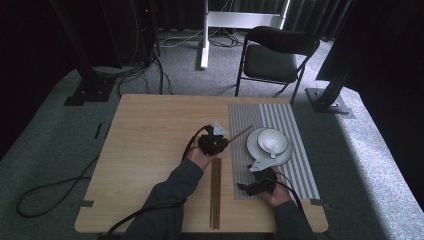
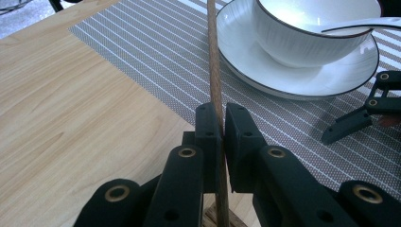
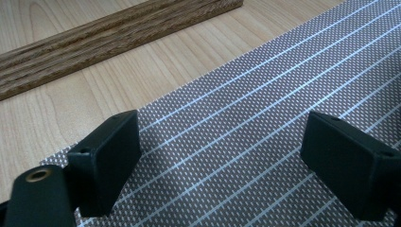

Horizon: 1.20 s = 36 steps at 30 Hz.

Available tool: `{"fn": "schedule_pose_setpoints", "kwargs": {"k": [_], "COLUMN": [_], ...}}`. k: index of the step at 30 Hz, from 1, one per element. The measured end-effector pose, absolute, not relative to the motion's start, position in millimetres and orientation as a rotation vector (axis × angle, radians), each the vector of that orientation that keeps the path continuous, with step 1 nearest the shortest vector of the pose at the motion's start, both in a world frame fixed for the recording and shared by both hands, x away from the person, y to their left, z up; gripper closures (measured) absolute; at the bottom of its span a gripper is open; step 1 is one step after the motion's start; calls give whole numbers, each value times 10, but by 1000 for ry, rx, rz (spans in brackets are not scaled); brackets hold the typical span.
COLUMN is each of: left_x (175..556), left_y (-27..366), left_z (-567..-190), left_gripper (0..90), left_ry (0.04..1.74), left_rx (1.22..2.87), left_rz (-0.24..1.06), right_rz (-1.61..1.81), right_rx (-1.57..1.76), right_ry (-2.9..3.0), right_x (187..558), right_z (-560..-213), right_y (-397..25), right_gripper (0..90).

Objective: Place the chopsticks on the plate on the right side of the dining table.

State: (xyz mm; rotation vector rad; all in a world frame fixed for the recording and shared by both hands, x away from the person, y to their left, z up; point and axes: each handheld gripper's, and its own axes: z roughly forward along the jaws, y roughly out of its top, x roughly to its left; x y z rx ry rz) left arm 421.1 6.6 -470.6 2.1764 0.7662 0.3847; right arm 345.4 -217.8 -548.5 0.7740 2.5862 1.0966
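My left gripper (image 2: pixel 222 124) is shut on one brown wooden chopstick (image 2: pixel 213 61), which runs up between its jaws toward a white plate (image 2: pixel 265 80). On the plate sits a white bowl (image 2: pixel 307 40) with a white spoon (image 2: pixel 364 22) in it. In the high view the left gripper (image 1: pixel 225 140) holds the chopstick (image 1: pixel 241 133) tilted at the left edge of a grey striped placemat (image 1: pixel 295 165). My right gripper (image 3: pixel 222 163) stands open over the placemat (image 3: pixel 265 109) with nothing between its jaws. It sits just in front of the plate (image 1: pixel 254 147) in the high view, right gripper (image 1: pixel 246 187).
Several more chopsticks (image 1: pixel 216 192) lie side by side on the wooden table (image 1: pixel 145 165), left of the placemat; they show as a wooden bundle (image 3: pixel 104 35) in the right gripper view. A black folding chair (image 1: pixel 277 55) stands beyond the table's far edge.
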Motion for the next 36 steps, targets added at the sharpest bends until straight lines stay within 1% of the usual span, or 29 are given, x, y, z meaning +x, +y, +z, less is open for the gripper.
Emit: {"fn": "schedule_pose_setpoints", "kwargs": {"k": [15, 28, 36], "left_x": [4283, 4362, 4399], "left_y": [-89, -241, -277], "left_z": [-4687, -4597, -4600], "left_gripper": [843, 843, 843], "left_ry": [751, 726, 731], "left_rx": [2186, 2188, 2190], "left_rz": [378, 390, 387], "right_rz": [1097, 1095, 1094], "right_rx": [776, 774, 776], "right_ry": [2587, 2586, 2586], "right_x": [3453, 3453, 3452], "right_z": [-5485, -5485, -5484], "right_y": [-2177, -2178, -2178], "right_gripper": [118, 119, 118]}}
